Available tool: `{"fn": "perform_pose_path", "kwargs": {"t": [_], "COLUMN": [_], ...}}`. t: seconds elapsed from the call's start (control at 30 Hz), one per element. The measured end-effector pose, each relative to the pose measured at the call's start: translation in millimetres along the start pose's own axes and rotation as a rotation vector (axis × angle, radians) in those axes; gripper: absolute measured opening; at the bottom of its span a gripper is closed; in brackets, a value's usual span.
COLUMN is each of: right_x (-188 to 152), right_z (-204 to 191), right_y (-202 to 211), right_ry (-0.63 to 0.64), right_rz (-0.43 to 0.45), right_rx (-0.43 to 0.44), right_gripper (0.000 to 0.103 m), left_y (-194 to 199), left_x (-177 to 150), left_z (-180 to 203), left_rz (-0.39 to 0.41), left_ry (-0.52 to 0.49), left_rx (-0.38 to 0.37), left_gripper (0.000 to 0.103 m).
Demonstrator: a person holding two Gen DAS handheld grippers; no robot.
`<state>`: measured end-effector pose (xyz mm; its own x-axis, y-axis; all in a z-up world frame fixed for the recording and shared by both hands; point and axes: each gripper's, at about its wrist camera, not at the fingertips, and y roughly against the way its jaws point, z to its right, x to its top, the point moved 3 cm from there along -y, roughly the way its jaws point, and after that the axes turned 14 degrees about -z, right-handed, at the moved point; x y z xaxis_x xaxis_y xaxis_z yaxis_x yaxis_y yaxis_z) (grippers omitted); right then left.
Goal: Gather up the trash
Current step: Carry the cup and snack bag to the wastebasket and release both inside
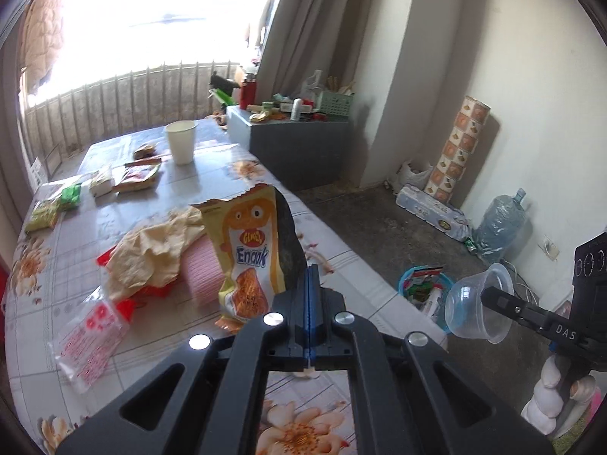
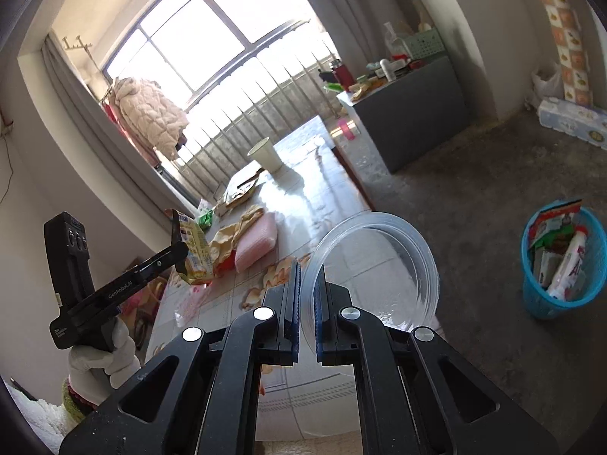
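My left gripper (image 1: pixel 310 276) is shut on a yellow snack bag (image 1: pixel 254 250) and holds it upright above the flowered table (image 1: pixel 235 345). The bag also shows in the right wrist view (image 2: pixel 193 250), pinched by the left gripper (image 2: pixel 177 244). My right gripper (image 2: pixel 309 284) is shut on the wall of a clear plastic cup (image 2: pixel 379 269), held past the table's right edge. In the left wrist view the cup (image 1: pixel 478 303) hangs near a blue trash basket (image 1: pixel 425 288). The basket (image 2: pixel 565 261) stands on the floor and holds several wrappers.
On the table lie a crumpled tan wrapper (image 1: pixel 155 250), a pink sponge (image 1: pixel 203 273), a clear printed bag (image 1: pixel 89 345), a white paper cup (image 1: pixel 181 141) and several small packets (image 1: pixel 136 176). A grey cabinet (image 1: pixel 299 144) stands behind. A water jug (image 1: pixel 500 223) sits by the wall.
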<state>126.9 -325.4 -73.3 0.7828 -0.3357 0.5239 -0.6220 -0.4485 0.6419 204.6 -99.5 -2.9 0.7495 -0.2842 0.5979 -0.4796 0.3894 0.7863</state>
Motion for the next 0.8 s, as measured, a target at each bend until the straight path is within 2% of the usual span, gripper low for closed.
{"fn": "perform_pose_path", "kwargs": {"t": [0.13, 0.2, 0.3, 0.43, 0.57, 0.63, 0.7, 0.77, 0.8], "right_x": [-3.0, -8.0, -17.4, -27.2, -28.8, -25.3, -17.4, -6.7, -2.0], "right_z": [64.8, 101.6, 155.1, 226.0, 289.3, 317.3, 339.7, 358.9, 368.0], "right_y": [45.1, 61.4, 76.9, 70.4, 43.8, 30.5, 18.4, 5.3, -1.2], "right_ry": [-0.136, -0.22, -0.334, -0.475, -0.612, -0.673, -0.712, -0.741, -0.757], "right_rz": [0.094, 0.119, 0.141, 0.114, 0.068, 0.046, 0.046, 0.04, 0.039], "right_rx": [-0.085, -0.141, -0.22, -0.286, -0.276, -0.27, -0.261, -0.264, -0.257], "right_gripper": [0.005, 0.005, 0.005, 0.005, 0.005, 0.005, 0.005, 0.01, 0.012], "left_y": [-20.5, -39.4, -82.5, -161.7, -247.0, -285.1, -316.5, -346.0, -359.3], "left_x": [37.1, 52.7, 70.4, 83.8, 80.9, 78.7, 78.6, 81.2, 81.8], "left_z": [70.9, 106.8, 160.0, 225.5, 281.8, 306.0, 326.6, 341.7, 346.2], "left_rz": [0.013, -0.012, -0.107, -0.284, -0.445, -0.501, -0.523, -0.547, -0.565], "left_ry": [-0.144, -0.21, -0.289, -0.362, -0.434, -0.455, -0.463, -0.457, -0.443], "left_rx": [-0.102, -0.152, -0.228, -0.287, -0.279, -0.265, -0.24, -0.24, -0.237], "left_gripper": [0.0, 0.0, 0.0, 0.0, 0.0, 0.0, 0.0, 0.001, 0.006]}}
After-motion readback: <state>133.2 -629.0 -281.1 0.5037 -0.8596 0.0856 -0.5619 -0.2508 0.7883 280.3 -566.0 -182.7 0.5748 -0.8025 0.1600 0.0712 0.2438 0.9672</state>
